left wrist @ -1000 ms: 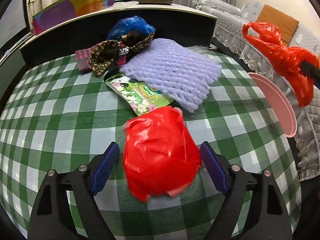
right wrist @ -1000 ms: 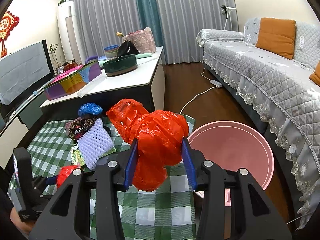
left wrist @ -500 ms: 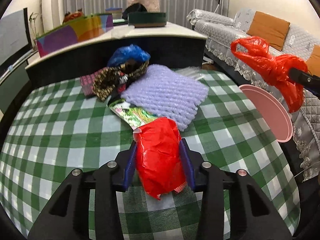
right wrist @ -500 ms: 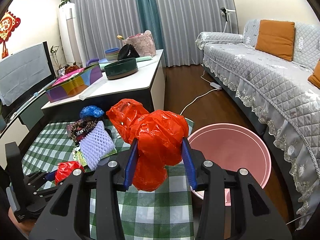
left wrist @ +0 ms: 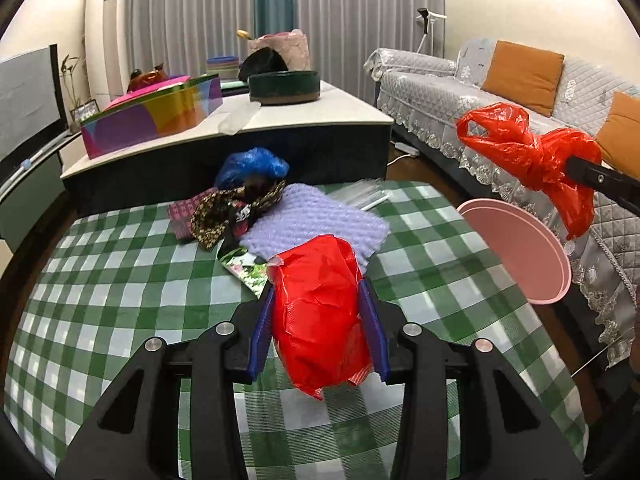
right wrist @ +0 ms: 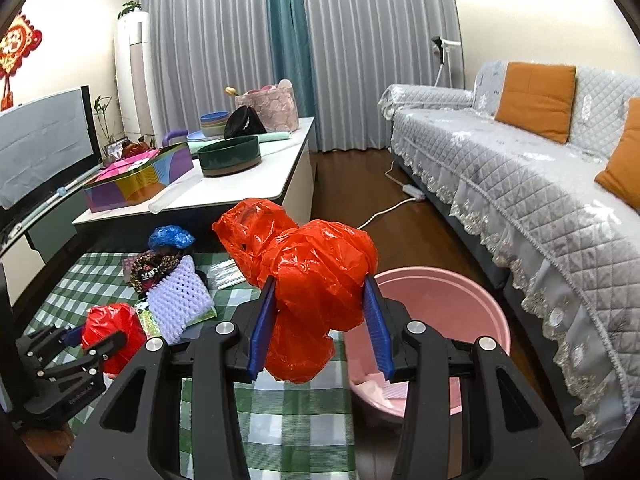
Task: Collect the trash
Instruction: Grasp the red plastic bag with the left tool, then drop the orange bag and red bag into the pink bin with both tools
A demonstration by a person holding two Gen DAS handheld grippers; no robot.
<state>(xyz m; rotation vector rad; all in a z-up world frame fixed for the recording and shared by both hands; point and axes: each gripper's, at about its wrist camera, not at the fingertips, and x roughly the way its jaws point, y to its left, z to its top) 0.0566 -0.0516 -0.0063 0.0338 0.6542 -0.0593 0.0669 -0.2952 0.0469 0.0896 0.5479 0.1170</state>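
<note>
Lifted red wrapper (left wrist: 318, 312), crumpled, glossy, pinched

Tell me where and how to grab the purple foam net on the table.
Take the foam net by its near right corner, coming in low from the basin side. It lies flat, that corner is bare, and the far left edge is under the patterned cloth. Both grippers are full now.

Home living room: sofa (right wrist: 520, 184), curtains (right wrist: 248, 40).
</note>
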